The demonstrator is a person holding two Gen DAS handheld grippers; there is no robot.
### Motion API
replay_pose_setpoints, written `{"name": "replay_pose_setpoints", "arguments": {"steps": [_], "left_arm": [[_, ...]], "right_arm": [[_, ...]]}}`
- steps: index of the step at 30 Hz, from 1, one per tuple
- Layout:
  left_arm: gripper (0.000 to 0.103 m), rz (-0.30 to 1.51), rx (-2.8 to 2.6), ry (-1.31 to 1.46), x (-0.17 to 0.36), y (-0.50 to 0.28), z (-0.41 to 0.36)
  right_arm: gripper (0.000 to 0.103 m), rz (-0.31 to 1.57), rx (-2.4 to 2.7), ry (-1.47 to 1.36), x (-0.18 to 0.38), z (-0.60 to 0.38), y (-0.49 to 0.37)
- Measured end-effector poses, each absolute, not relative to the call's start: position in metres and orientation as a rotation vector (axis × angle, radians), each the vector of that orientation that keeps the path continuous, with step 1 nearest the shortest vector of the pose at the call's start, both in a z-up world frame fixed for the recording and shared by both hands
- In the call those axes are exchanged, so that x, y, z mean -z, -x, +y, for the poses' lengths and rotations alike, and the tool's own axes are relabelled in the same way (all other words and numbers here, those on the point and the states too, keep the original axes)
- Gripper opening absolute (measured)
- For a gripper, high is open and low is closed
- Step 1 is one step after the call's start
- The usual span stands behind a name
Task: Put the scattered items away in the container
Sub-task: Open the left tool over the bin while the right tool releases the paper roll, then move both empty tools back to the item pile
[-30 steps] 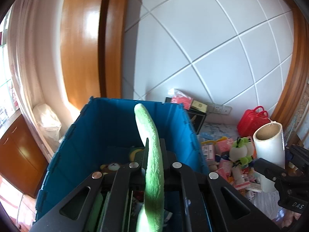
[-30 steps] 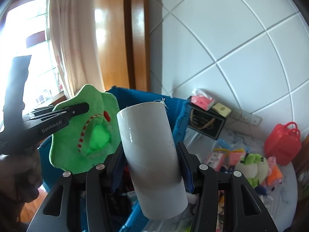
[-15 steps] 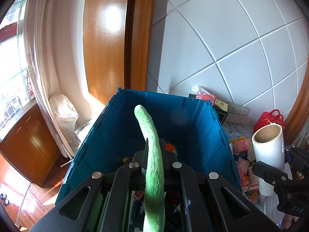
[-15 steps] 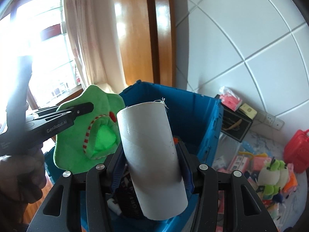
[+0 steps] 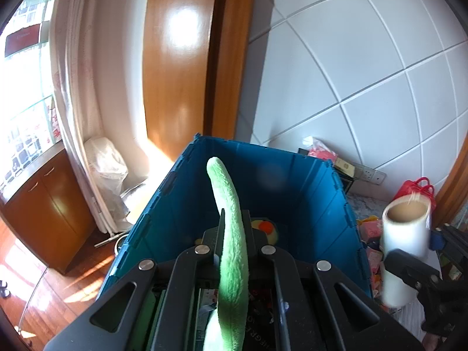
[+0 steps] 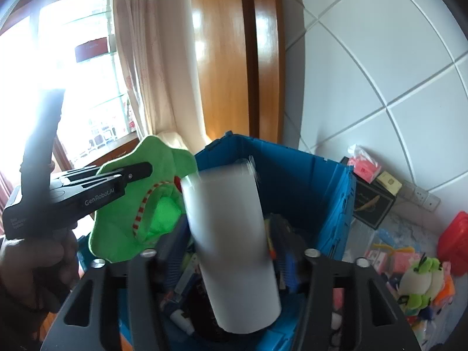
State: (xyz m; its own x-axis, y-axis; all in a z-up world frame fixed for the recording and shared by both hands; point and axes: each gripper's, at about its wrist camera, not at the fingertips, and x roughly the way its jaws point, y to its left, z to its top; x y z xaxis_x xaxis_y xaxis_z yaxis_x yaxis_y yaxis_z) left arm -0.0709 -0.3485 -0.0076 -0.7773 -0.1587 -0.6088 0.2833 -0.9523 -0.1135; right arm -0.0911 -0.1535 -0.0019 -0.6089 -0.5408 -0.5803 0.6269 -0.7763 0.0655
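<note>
Two grippers over blue bin (image 5: pixel 292 181), left gripper (image 5: pixel 234 234) pinching green plush (image 5: pixel 231 234), right gripper (image 6: pixel 231 260) clamping white roll (image 6: pixel 231 248).

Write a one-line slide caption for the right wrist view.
Right gripper holds a white roll above the blue crate; left gripper holds a green plush.

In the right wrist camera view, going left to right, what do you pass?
Left tool → green plush → white roll → blue bin wall → black box → frog plush → red case.
</note>
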Motion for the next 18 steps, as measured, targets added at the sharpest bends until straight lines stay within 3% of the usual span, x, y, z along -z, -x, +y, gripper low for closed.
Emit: {"name": "replay_pose_setpoints", "arguments": {"steps": [1,2,4,18], "left_arm": [[0.039,0.285,2.718,-0.919,0.009,0.071,-0.35],[0.067,0.291,2.711,-0.911,0.01,0.07,-0.352],[0.078,0.308,2.712,-0.872,0.008,0.066,-0.354],[0.078,0.315,2.753,-0.887,0.007,0.069,-0.334]], "right_arm": [[0.099,0.177,2.352,-0.766,0.0,-0.152,0.09],[0.099,0.176,2.361,-0.755,-0.001,-0.151,0.089],[0.099,0.185,2.364,-0.751,-0.002,-0.151,0.088],[0.099,0.115,2.45,-0.77,0.0,-0.108,0.078]]}}
